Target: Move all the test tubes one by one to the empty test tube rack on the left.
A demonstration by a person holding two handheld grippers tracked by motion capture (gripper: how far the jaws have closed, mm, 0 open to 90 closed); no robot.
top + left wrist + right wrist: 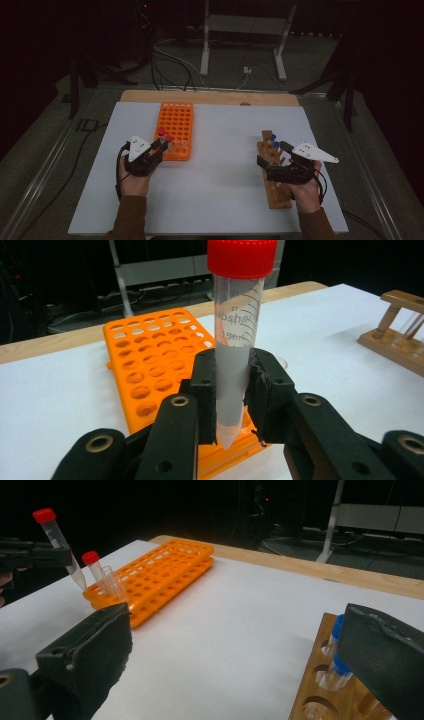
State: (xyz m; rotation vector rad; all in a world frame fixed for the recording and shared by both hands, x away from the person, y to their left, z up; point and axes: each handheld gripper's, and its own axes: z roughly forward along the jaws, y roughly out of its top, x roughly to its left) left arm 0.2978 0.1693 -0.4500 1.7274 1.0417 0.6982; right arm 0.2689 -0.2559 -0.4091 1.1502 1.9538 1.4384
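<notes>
Left gripper (232, 390) clamped on red-capped tube (235, 330), above orange rack (176, 130) near tabletop's left edge. Right gripper (235, 655) wide open, empty, over wooden rack (272, 170).

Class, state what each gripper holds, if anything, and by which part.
The left gripper clamps a red-capped tube by its lower body, above the conical tip. The right gripper is open and holds nothing.

The room was dim and its background nearly black; soft overhead light fell on the white table (225, 200), casting faint shadows. The high view was grainy, and the gripper views blurred the nearest jaws
</notes>
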